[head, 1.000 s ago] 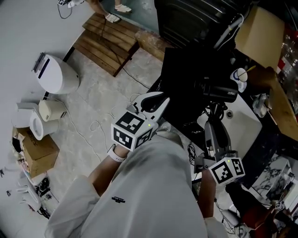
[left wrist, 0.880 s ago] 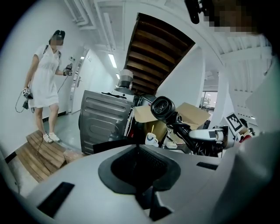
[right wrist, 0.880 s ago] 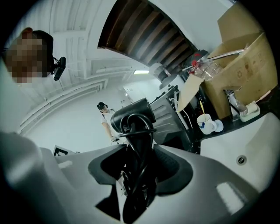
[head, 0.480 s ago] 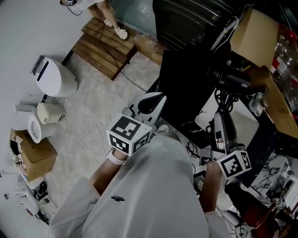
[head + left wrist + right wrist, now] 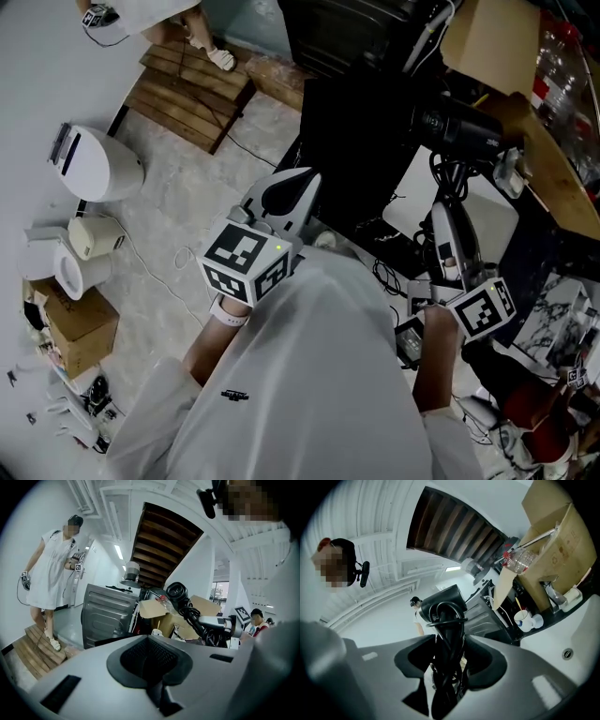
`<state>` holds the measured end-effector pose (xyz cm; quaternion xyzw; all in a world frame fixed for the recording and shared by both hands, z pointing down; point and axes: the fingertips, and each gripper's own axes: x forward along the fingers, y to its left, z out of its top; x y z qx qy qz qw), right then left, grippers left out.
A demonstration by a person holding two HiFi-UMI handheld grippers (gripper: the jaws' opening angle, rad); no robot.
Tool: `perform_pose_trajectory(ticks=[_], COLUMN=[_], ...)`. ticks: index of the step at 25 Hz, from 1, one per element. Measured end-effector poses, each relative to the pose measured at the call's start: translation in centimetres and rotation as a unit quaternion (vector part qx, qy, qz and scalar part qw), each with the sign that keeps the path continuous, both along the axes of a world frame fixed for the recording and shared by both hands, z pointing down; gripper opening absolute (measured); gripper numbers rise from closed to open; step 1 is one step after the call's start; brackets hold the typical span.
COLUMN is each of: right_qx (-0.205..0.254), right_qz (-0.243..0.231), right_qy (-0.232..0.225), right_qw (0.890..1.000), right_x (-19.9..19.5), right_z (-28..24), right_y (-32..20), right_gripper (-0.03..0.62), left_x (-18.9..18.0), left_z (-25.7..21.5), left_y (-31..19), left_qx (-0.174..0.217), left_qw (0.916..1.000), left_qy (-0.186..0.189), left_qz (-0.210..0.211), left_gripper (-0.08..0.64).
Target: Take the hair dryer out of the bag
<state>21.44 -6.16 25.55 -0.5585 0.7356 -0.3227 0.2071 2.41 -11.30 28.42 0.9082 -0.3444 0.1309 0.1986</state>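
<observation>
- Hair dryer (image 5: 457, 128): black, out of the bag, held up just to the right of it and above the white sink (image 5: 497, 230); its cord is looped around the handle.
- Right claw (image 5: 448, 220): jaws stand wide and clamp the dryer's handle and wound cord from below, the nozzle end uppermost.
- Left claw (image 5: 298, 187): jaws fully together with nothing visible between them, tips near the left lower side of the bag.
- Bag (image 5: 361, 141): black, standing upright on the counter between the two claws.
- Around: a cardboard box (image 5: 483, 42) just behind the dryer, a plastic bottle (image 5: 520, 559) lying on it, cups (image 5: 525, 618) by the sink, and loose cables (image 5: 394, 281) at the bag's foot.
- Floor on the left: a wooden pallet (image 5: 187, 89) with a person (image 5: 51, 573) standing on it, and a white appliance (image 5: 94, 164).
</observation>
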Motion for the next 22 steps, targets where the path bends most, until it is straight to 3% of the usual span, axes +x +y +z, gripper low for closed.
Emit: perform_pose_trajectory(ticks=[22], right_qx=[-0.014], right_qz=[0.009], right_qy=[-0.022], right_qw=[1.0], right_x=[0.0], right_z=[1.2], right_y=[1.8], right_gripper=[0.204], left_x=[1.7], left_z=[1.3], left_y=[1.3], left_qx=[-0.022], left_qw=[0.9989], left_qy=[-0.016], left_qz=[0.038], left_gripper=[0.008])
